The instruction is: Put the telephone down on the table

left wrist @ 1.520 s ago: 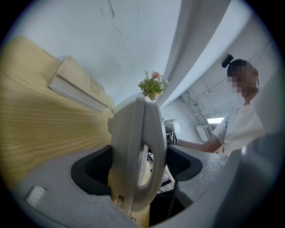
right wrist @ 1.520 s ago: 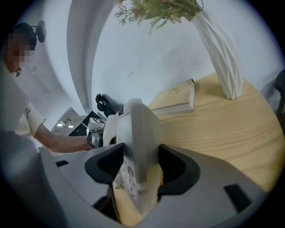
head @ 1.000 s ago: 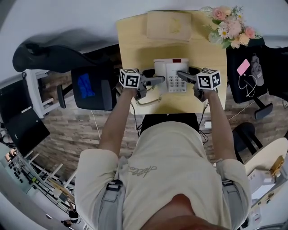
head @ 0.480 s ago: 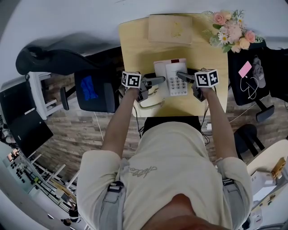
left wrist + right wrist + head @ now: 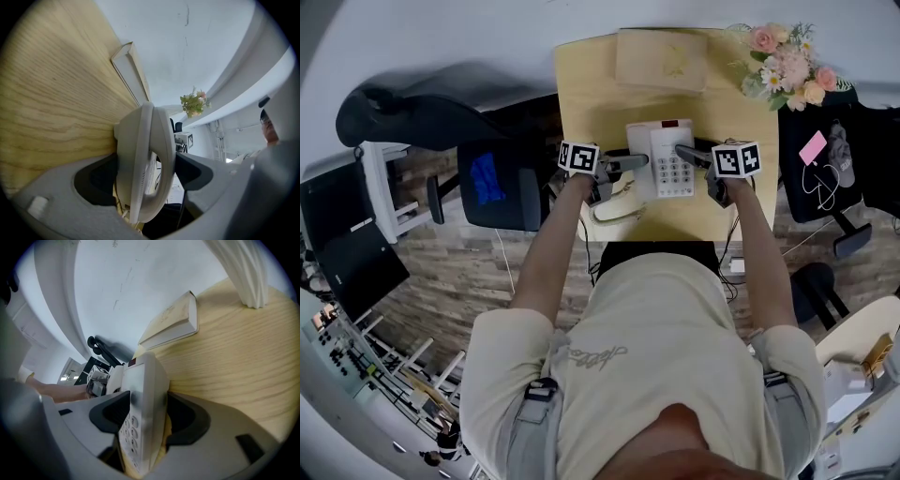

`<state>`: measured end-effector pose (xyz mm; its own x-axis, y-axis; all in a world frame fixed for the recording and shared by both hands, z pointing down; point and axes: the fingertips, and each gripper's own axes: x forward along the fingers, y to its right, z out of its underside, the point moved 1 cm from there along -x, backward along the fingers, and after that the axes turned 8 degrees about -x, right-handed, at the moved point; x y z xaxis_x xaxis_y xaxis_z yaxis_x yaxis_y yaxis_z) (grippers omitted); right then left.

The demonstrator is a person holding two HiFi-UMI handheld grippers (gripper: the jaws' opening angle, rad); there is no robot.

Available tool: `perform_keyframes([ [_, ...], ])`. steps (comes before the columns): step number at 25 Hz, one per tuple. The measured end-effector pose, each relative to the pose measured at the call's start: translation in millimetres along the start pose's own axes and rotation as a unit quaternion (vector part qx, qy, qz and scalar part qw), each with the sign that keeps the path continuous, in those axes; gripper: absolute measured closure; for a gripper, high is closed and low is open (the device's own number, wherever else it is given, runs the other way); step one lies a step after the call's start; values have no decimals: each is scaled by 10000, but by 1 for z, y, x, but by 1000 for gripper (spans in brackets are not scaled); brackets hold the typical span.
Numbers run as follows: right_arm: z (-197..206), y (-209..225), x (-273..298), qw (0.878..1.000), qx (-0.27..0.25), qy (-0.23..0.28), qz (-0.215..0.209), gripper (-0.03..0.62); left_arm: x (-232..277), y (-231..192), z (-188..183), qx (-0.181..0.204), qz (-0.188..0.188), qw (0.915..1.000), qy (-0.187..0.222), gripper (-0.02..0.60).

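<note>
A white desk telephone (image 5: 661, 157) sits over the middle of the light wooden table (image 5: 600, 103), keypad up, handset along its left side. My left gripper (image 5: 628, 165) is shut on the handset edge of the telephone (image 5: 140, 159), one jaw on each face. From the other side, my right gripper (image 5: 686, 156) is shut on the keypad edge (image 5: 140, 399). The frames do not show whether the telephone's base touches the tabletop. A pale coiled cord (image 5: 614, 208) lies near the table's front left edge.
A closed tan book (image 5: 666, 58) lies at the table's far edge, just beyond the telephone. A vase of pink flowers (image 5: 783, 61) stands at the far right corner. A black chair (image 5: 492, 183) is left of the table, another with clothes (image 5: 825, 159) on the right.
Both grippers and the telephone have crept slightly toward the book. The grip on both sides is unchanged. More of the pale cord shows at the front left.
</note>
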<state>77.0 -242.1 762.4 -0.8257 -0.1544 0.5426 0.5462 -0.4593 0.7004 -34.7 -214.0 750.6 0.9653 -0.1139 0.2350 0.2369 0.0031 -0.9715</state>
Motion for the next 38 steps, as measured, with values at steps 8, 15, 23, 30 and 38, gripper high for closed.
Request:
perform_keyframes([
  [8,-8,-6,-35,9980,73,564,262,356,-15,5,0,-145,105,9982,579,206],
  [15,1,-41,-77,9935,-218,1038,422,358,-39,38,11,705,-50,9937,873,206],
  [23,5,-119,-110,9838,-1165,1245,546,437,-69,126,21,2482,-731,9541,1505,240],
  [30,-38,-170,-133,9564,-2157,1753,898,577,-103,201,15,3453,-1000,9010,2430,496],
  [38,-91,-233,-180,9206,-2757,2563,1034,592,-133,276,8,3796,-591,8802,2788,565],
])
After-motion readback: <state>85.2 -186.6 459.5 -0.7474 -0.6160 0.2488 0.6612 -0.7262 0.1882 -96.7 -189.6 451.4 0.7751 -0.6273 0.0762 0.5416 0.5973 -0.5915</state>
